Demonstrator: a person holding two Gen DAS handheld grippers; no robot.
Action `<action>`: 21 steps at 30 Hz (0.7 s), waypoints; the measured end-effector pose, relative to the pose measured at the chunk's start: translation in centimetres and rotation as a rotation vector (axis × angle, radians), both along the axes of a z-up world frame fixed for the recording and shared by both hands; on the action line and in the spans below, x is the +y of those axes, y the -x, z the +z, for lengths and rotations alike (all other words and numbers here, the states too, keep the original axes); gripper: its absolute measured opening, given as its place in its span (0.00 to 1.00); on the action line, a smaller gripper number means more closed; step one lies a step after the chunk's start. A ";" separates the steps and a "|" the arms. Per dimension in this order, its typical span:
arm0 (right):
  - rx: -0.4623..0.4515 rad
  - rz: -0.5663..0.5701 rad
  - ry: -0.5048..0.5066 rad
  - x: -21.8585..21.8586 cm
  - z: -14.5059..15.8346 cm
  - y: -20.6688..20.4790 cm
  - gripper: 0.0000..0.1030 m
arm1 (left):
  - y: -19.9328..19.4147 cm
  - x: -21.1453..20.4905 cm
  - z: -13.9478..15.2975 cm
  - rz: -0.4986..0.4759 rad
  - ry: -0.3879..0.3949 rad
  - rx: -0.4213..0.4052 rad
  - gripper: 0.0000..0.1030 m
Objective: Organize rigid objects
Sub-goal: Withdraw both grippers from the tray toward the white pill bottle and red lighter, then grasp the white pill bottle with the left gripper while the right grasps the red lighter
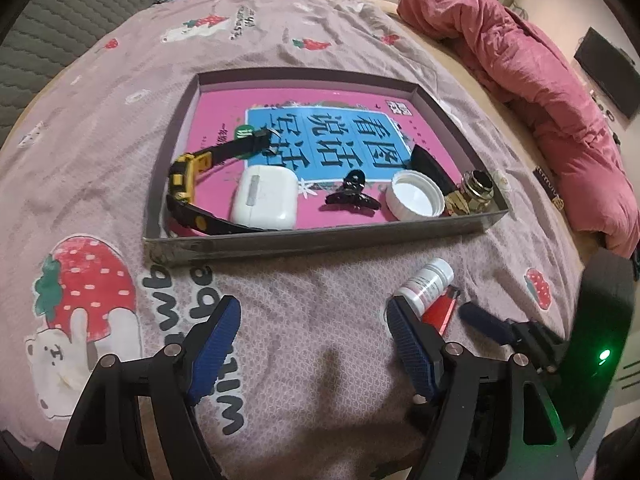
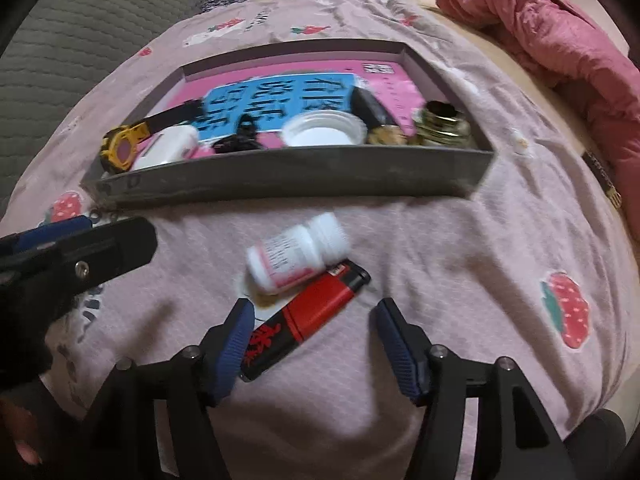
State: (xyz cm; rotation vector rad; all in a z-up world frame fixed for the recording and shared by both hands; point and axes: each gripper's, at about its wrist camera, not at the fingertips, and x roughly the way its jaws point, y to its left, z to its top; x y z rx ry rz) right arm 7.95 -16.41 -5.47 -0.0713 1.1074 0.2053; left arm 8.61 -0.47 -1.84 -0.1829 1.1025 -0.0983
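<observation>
Bed sheet (image 2: pixel 460 248) carries grey tray (image 2: pixel 280 184), white bottle (image 2: pixel 296 254), red lighter (image 2: pixel 308 316), pink quilt (image 1: pixel 540 92).

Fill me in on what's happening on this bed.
A person is tidying small items into a shallow tray using two handheld tongs. The watch, earbud case, hair clip and white lid already lie inside. A white pill bottle and a red lighter still lie on the sheet. The right tongs stand open around the lighter; the left tongs are open and empty.

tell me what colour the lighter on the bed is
Red body with a black top and black base; the lighter shows best in the right wrist view.
</observation>
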 end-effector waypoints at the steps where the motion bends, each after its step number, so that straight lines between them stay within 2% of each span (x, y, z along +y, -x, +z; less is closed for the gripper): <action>1: -0.002 -0.003 -0.001 -0.4 0.1 0.0 0.61 | -0.1 -0.3 -0.2 -0.011 -0.004 0.003 0.75; 7: -0.009 0.026 -0.033 -2.3 0.4 0.2 0.61 | -0.7 -2.6 -0.8 -0.099 -0.025 0.004 0.74; 12: -0.005 0.026 -0.040 -3.2 0.4 0.1 0.61 | -1.4 -5.4 -0.9 -0.210 -0.044 -0.015 0.74; 16: -0.001 0.032 -0.036 -3.7 0.4 0.2 0.60 | -2.4 -7.4 -1.3 -0.313 -0.089 -0.013 0.74; 21: 0.006 0.035 -0.045 -3.8 0.4 0.0 0.60 | -3.3 -8.6 -2.4 -0.364 -0.115 0.009 0.74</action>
